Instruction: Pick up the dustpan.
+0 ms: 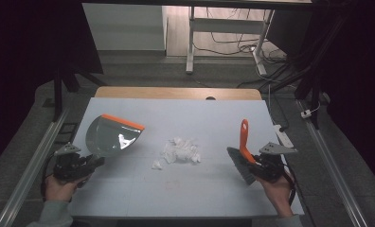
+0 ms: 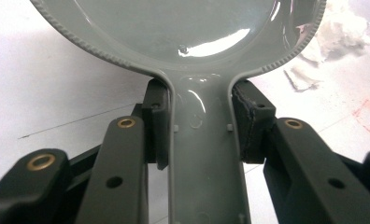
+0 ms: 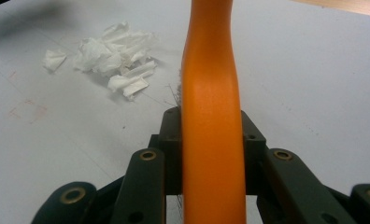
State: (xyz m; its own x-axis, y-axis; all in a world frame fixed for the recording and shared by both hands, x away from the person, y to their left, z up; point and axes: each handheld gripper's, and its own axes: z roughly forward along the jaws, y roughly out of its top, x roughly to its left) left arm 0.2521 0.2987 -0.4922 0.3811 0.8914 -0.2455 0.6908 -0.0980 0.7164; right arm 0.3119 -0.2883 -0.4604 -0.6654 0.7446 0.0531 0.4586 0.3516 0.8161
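High view showed, nearest at the bottom edge, two forearms entering the frame. At lower left the left gripper was clamped on the handle of a grey dustpan with an orange front lip, which lay on the white table left of centre. At lower right the right gripper grasped an orange-handled brush, its handle pointing up the frame and its grey bristles angled toward the lower middle. Between them, at the centre of the frame, sat a loose pile of torn white paper scraps, well apart from both tools, with one stray piece just below and left of the pile. Farther up lay a wooden table edge, then a dim floor with a desk frame and cables.

Left gripper view showed both pads pressed against the narrow dustpan handle. Right gripper view showed the jaws closed on the brush handle, scraps at upper left.

Likely risks: a fast sweep could scatter the light scraps past the pan; if the lip lifted off the table, pieces could slide underneath; the smooth handles might twist in the jaws.

Each handle's end was cut off at the bottom of its gripper view, and the brush hid its own bristles there. Whether the pan lip touched the table was unclear.
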